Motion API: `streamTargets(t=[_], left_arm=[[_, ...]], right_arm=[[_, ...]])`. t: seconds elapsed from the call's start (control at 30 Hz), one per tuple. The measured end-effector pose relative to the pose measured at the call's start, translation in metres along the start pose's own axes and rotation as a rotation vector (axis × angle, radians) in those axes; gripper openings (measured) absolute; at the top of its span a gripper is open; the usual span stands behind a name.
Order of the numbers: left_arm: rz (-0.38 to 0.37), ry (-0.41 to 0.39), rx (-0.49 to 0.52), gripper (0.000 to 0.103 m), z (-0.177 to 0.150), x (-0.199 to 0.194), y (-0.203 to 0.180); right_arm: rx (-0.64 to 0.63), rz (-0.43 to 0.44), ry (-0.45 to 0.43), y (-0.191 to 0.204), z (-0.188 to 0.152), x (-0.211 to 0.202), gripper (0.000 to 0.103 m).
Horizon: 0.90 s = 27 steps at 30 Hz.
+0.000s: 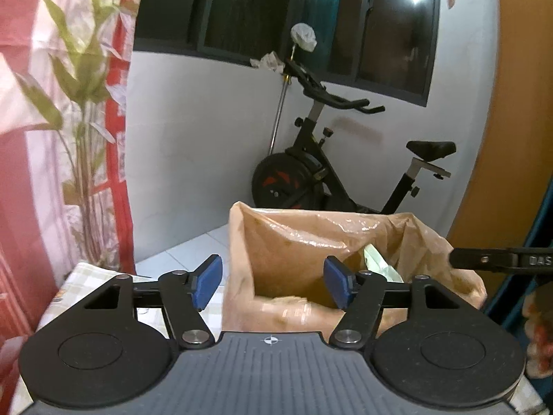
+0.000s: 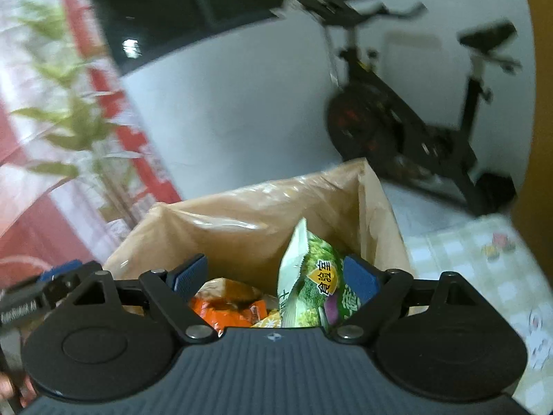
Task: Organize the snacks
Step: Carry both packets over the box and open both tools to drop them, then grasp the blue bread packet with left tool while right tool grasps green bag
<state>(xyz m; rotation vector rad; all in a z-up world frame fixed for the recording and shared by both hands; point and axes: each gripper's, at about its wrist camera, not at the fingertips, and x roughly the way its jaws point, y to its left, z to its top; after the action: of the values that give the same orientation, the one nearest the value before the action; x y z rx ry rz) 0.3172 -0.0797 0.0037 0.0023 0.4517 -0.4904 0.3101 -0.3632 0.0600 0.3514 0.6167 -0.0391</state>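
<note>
The brown bag (image 2: 262,207) stands open on the checked table (image 2: 459,259), holding a green packet (image 2: 307,276) and an orange packet (image 2: 235,306). Loading looks under way. Both the left gripper (image 1: 273,282) and right gripper (image 2: 274,278) gape empty; next likely fetches another snack.

Wall: you face a white wall (image 1: 193,131) mid-frame.
Window: a dark window (image 1: 242,7) runs along the top, with a bright glare upper right.
Curtain: a red-and-pink leaf-print curtain (image 1: 52,121) fills your left edge.
Bike: a black exercise bike (image 1: 331,173) stands centre-right.
Floor: pale tiles (image 1: 186,252) lie below it.
Tablecloth: checked cloth (image 2: 484,269) shows at lower right.
</note>
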Motion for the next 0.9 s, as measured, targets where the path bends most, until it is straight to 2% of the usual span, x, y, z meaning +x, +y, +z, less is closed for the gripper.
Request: streamTargets(t=[0.13, 0.37, 0.5, 0.7, 0.9], left_arm=[[0.004, 0.0, -0.012, 0.07, -0.022, -0.028, 0.006], [0.022, 0.039, -0.074, 0.072, -0.071, -0.045, 0.006], [0.021, 0.075, -0.11, 0.073, -0.091, -0.037, 0.003], [0.011, 0.124, -0.161, 0.074, -0.118, -0.027, -0.002], [0.026, 0.181, -0.163, 0.074, -0.141, -0.023, -0.007]], right_arm=[[-0.122, 0.092, -0.07, 0.002, -0.023, -0.036, 0.088], [-0.169, 0.13, -0.079, -0.007, -0.069, -0.071, 0.088], [-0.168, 0.094, -0.043, -0.019, -0.094, -0.075, 0.088], [-0.188, 0.01, 0.064, -0.037, -0.134, -0.066, 0.088], [-0.276, -0.057, 0.149, -0.046, -0.17, -0.055, 0.088]])
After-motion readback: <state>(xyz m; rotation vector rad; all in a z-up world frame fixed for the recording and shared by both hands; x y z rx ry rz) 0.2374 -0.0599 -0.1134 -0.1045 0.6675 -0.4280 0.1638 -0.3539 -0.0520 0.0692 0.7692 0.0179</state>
